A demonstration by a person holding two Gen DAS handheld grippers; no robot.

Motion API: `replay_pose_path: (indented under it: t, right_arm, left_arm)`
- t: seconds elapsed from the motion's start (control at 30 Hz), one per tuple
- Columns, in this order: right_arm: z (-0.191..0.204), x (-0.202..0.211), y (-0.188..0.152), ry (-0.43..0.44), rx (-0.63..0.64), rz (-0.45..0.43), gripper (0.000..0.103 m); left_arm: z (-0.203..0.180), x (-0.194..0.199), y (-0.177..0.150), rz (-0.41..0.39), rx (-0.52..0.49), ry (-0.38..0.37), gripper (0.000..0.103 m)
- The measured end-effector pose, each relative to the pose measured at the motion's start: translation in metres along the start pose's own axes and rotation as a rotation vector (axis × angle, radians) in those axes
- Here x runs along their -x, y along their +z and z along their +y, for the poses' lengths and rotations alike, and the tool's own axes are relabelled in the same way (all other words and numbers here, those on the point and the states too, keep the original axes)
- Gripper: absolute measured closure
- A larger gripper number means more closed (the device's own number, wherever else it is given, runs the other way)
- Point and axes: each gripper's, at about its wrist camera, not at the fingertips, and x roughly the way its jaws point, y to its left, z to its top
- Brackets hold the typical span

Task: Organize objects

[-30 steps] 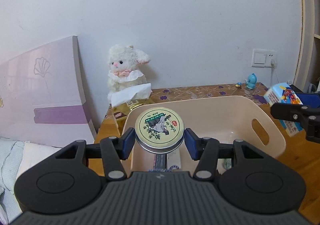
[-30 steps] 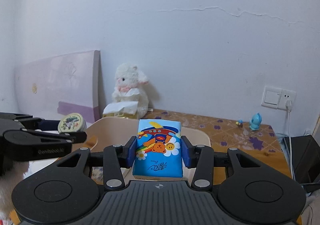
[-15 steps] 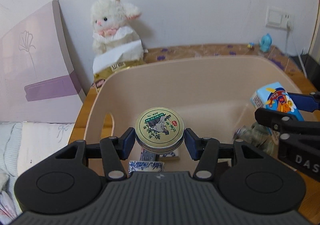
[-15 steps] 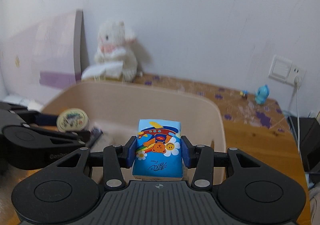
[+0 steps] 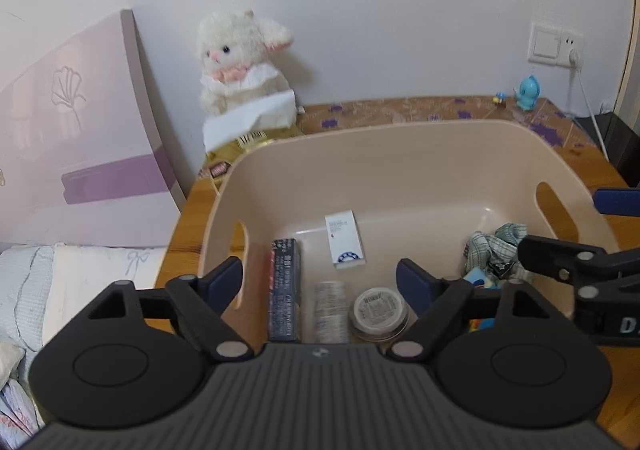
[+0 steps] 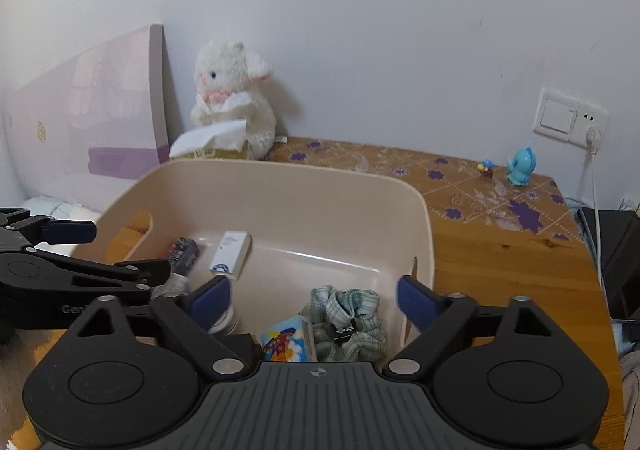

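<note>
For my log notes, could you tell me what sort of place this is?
Most likely a bedroom at home: a plush lamb sits against the wall on a wooden table, bedding lies beside it, and a beige storage bin holds small household items.

My grippers' bodies are matt black plastic. The beige bin (image 5: 420, 153) looks smooth, slightly glossy plastic; the table (image 6: 500, 262) varnished wood; the checked scrunchie (image 6: 352, 314) soft cloth; the round tin (image 5: 378, 310) dull metal.

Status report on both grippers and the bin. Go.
Left gripper open, empty. Right gripper open, empty. Round tin and cartoon tissue pack lying in beige bin. Nothing in the way.
</note>
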Motion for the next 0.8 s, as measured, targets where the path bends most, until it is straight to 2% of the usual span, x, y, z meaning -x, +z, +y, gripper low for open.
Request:
replay_pose_path:
  t: [0.13,0.5,0.8]
  right_arm:
    - [0.003,0.024,0.0,0.014,0.008,-0.026,0.0]
    - [0.015,0.076,-0.02,0.019,0.028,-0.082,0.0]
    - [0.024,0.101,-0.056,0.041,0.023,-0.053,0.0]
  left_arm:
    - [0.006,0.022,-0.002,-0.026,0.005,0.005,0.015]
    - [0.009,0.077,-0.035,-0.057,0.025,0.006,0.014]
    - [0.004,0.114,-0.07,-0.078,0.043,-0.003,0.014]
